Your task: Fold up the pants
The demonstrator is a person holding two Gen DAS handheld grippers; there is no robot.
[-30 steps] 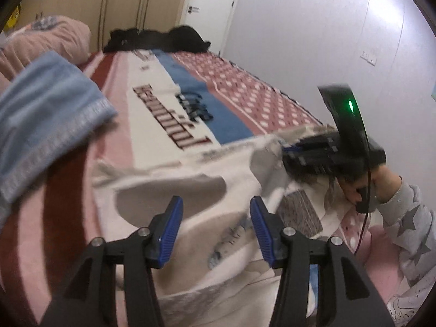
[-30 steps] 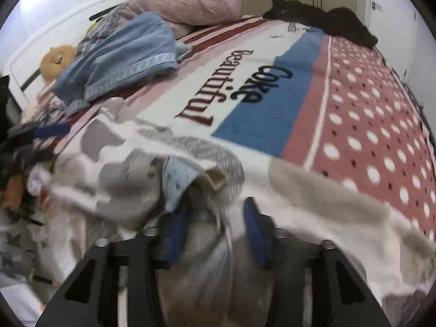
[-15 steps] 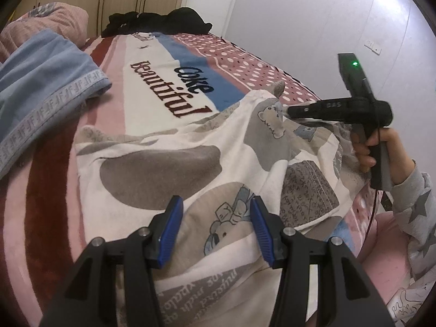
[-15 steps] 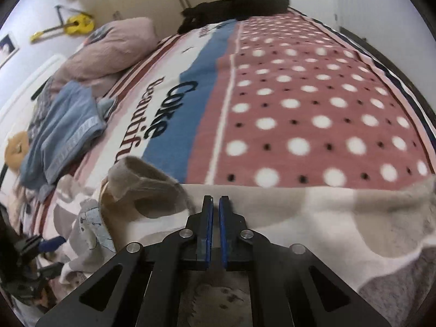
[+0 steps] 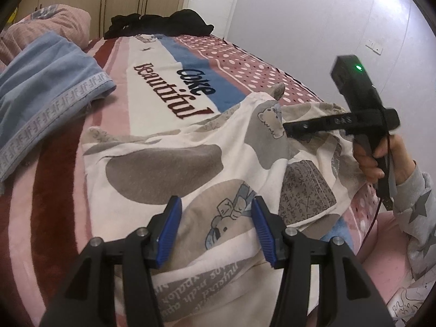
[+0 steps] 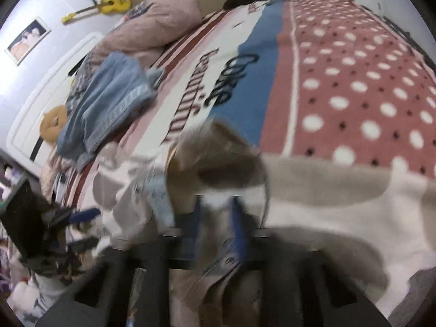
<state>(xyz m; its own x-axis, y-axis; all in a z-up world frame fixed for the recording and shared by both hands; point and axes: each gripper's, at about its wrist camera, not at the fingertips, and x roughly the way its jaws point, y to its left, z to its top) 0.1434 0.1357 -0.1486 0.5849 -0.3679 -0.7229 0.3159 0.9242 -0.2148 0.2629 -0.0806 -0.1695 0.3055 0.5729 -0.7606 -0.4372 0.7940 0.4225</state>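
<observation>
The cream pants [image 5: 174,163] with grey patches and bear prints lie spread on the bed. My left gripper [image 5: 216,230] is open just above the near part of the pants, holding nothing. My right gripper [image 5: 288,130] shows from the side at the pants' far right part, near a raised corner of cloth [image 5: 276,91]. In the blurred right wrist view the right gripper [image 6: 215,218] has its blue pads a little apart with pants cloth [image 6: 327,190] between them; whether it grips is unclear.
The bed has a striped and dotted blanket [image 5: 226,62] with "Coke Beautiful" lettering. A folded blue towel [image 5: 41,87] and a pink pillow [image 6: 152,21] lie at the left. Dark clothes [image 5: 160,24] lie at the far end. A white wall [image 5: 313,13] is at the right.
The right gripper's pads, pressed together half a second ago, now stand a little apart in a blurred view. The pants, bunched a second ago, lie spread out. The left gripper stays open.
</observation>
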